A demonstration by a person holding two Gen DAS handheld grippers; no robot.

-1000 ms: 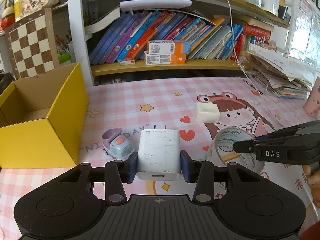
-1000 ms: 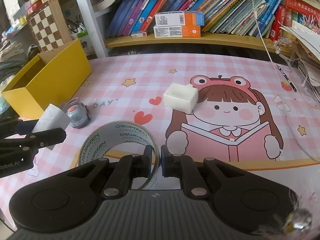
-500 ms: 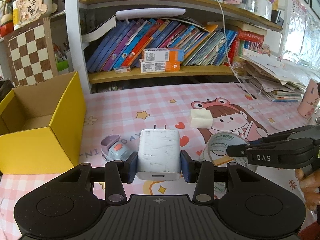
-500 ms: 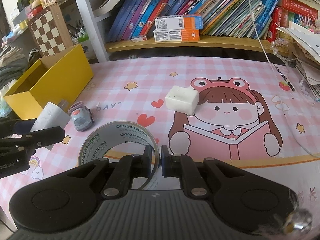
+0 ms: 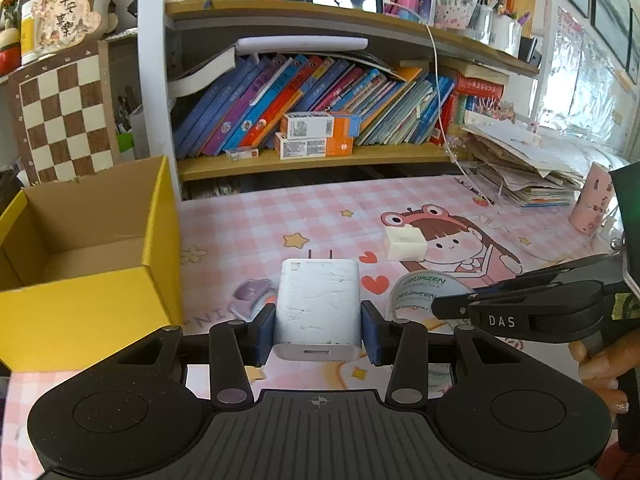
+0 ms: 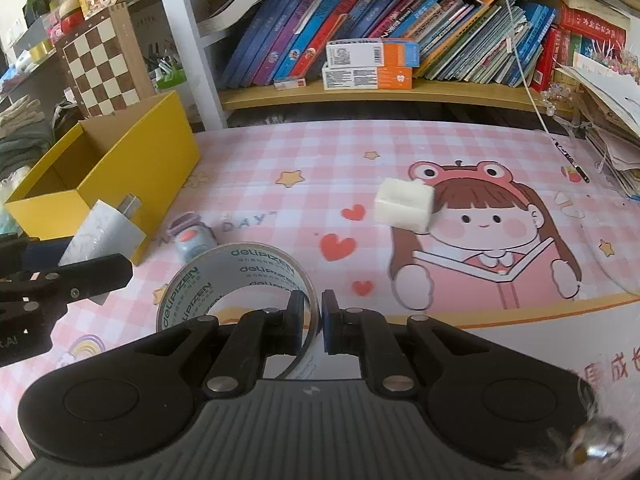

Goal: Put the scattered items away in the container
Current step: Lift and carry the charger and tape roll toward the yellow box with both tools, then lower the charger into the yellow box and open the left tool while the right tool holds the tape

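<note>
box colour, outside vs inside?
The box is yellow outside, plain brown cardboard inside; the left wrist view shows it best.

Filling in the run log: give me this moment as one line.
left gripper: shut on white wall charger | right gripper: shut on clear tape roll | yellow cardboard box: open, no items seen inside

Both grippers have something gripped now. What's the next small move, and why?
Probably swing the left gripper left over the open yellow box and release there. Its jaws already clamp the white charger off the mat, and the box sits just to its left, seemingly with nothing in it. The right gripper pinches the wall of the tape roll and can follow.
</note>
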